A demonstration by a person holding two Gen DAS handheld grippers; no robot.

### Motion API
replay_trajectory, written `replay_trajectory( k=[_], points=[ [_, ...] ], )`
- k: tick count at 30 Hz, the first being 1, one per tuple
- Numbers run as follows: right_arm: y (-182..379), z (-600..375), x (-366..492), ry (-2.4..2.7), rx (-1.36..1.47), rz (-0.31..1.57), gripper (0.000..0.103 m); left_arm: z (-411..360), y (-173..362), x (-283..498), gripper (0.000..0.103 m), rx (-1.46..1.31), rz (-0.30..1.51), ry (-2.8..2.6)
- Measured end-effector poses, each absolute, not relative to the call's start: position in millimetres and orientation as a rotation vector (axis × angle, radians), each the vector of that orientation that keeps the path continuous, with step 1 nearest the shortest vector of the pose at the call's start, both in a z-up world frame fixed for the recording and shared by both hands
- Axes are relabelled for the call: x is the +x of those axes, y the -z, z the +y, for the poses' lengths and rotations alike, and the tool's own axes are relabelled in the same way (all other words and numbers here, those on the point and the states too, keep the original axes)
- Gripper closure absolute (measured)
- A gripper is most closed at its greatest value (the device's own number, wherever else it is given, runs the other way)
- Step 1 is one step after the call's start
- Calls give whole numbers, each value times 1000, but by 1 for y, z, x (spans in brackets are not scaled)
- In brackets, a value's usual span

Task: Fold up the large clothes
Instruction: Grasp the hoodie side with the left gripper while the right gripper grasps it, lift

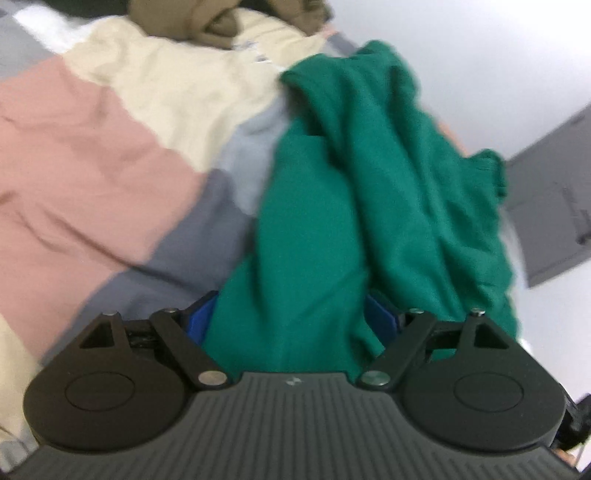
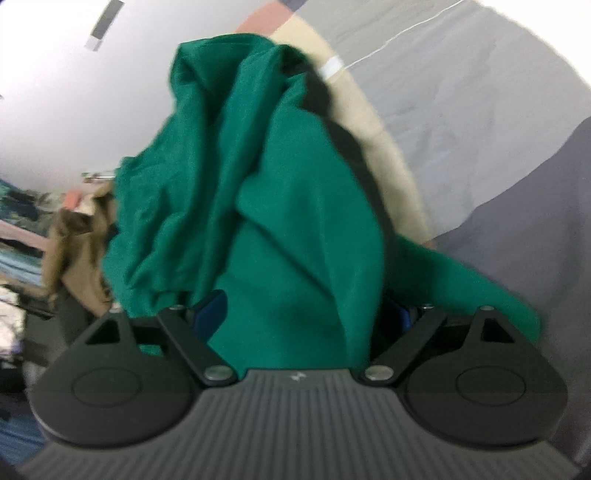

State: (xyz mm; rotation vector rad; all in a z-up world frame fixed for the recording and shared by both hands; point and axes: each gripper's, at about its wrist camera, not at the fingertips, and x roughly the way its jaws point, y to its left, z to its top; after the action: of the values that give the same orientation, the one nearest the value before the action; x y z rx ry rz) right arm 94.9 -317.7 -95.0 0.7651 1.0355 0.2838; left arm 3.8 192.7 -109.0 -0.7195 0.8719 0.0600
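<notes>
Left wrist: pink bedspread patch (image 1: 74,155), right wrist: cable (image 2: 406,33)

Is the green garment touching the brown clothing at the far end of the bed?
Apart. The left wrist view shows cream bedcover between the green garment and the brown clothing.

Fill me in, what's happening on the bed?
A person is working a green garment with a hand-held tool in each hand. The garment lies bunched on a patchwork bedspread of pink, cream and grey. The left tool and right tool both stand wide, each with green cloth lying between its blue fingers, not pinched. Nothing looks folded yet. A brown garment sits further back.
</notes>
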Motion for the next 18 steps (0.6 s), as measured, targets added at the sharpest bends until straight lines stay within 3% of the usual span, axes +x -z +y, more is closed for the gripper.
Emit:
replay_trajectory(
  k=[4, 10, 15, 18],
  points=[
    [86, -314, 91, -416, 833, 984, 14, 183, 105, -4, 17, -805, 825, 98],
    [101, -306, 96, -276, 724, 1070, 18, 171, 128, 9, 17, -753, 972, 0],
    [99, -283, 97, -304, 587, 1084, 15, 160, 126, 11, 17, -749, 971, 70],
    [95, -278, 92, -460, 700, 1035, 15, 159, 119, 10, 18, -795, 946, 147]
  ],
)
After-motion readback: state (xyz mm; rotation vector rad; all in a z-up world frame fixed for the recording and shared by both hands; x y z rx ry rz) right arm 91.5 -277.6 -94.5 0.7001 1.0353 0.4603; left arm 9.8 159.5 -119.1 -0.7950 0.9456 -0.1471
